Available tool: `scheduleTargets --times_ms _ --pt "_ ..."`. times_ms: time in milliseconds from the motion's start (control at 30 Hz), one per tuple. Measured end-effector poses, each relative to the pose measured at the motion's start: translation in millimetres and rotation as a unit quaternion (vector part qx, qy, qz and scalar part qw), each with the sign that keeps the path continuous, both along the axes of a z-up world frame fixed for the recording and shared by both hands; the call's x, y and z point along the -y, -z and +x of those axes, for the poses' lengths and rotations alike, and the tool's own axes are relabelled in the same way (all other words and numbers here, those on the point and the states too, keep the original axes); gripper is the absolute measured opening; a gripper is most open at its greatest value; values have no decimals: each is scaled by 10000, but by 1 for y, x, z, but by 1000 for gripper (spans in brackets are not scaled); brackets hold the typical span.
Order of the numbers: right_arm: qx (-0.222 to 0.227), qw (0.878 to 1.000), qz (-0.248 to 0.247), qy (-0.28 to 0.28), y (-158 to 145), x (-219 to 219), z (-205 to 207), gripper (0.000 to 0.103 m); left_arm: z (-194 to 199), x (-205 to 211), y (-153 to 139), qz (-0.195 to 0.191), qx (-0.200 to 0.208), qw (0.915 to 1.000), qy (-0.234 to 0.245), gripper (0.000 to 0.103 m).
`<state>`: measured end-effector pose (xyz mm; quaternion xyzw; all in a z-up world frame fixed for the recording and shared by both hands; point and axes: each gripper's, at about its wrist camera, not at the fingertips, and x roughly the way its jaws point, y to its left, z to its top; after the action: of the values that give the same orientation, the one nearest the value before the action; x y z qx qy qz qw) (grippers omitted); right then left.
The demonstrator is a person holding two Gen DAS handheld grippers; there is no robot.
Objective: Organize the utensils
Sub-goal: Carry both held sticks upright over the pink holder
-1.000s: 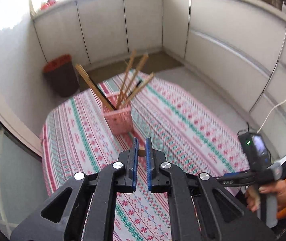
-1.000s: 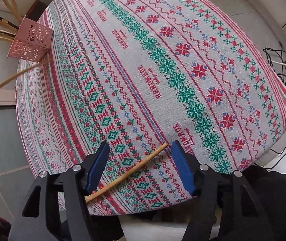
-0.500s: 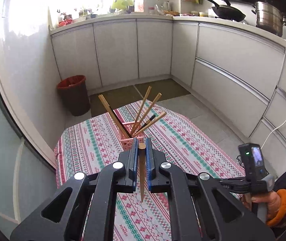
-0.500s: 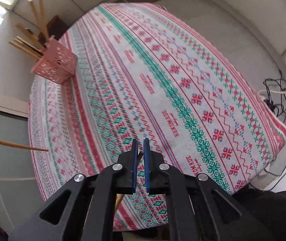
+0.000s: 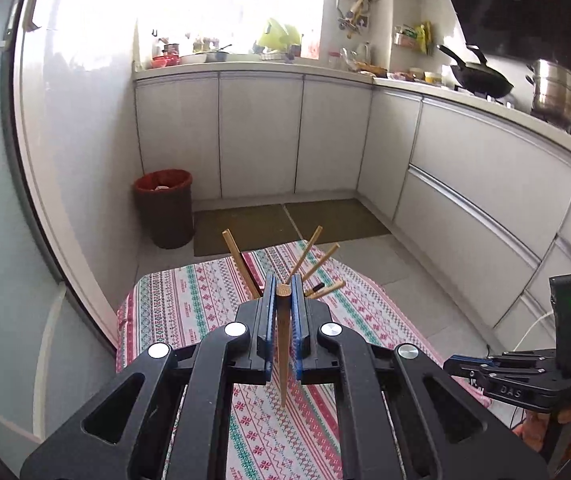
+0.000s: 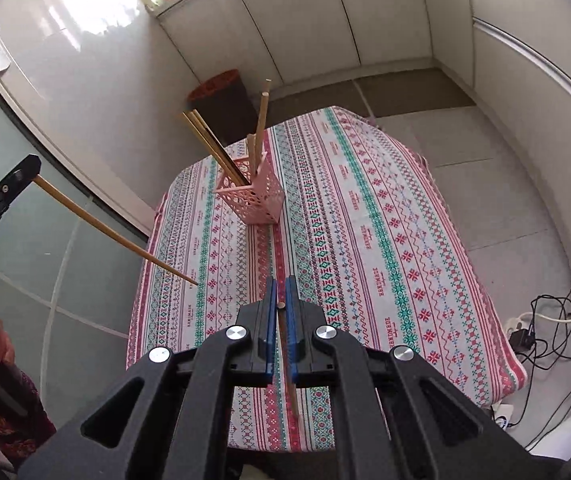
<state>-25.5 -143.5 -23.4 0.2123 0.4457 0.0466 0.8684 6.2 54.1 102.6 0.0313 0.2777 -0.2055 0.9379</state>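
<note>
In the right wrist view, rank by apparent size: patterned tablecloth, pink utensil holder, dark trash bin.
1. Patterned tablecloth, by far.
2 and 3. Dark trash bin and pink utensil holder look alike; the bin stands farther away and partly hidden, so I won't rank them.

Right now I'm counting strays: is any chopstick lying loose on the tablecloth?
No: the tablecloth shows only the pink holder; each gripper clamps a chopstick above it.

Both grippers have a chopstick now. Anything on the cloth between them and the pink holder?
Nothing visible stands between. In the right wrist view the tablecloth is bare from the right gripper up to the pink holder. The holder already carries several chopsticks fanned outward, which crowd its opening.
</note>
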Motion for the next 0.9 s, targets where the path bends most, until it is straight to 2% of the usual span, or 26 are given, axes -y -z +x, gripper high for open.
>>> scheduleTargets --times_ms 133,233,367,467,600,900 --pt "322 9994 138 -70 -34 2 10 5 9 1 -15 -203 81 9997 -118 6" --pt "774 9966 275 6 -69 5 22 5 20 3 -26 -319 177 9991 -225 6" --pt "1381 9894 422 165 -112 11 42 5 45 8 -37 -464 274 9979 -368 6" --pt "1757 9826 455 398 -130 17 60 5 60 12 -36 -551 295 9969 -477 6" --pt "1962 9773 485 629 -136 22 91 5 79 13 -27 -619 257 9959 -616 6" --pt "1859 9782 671 635 -132 21 143 5 112 2 -11 -850 104 9937 -721 6"
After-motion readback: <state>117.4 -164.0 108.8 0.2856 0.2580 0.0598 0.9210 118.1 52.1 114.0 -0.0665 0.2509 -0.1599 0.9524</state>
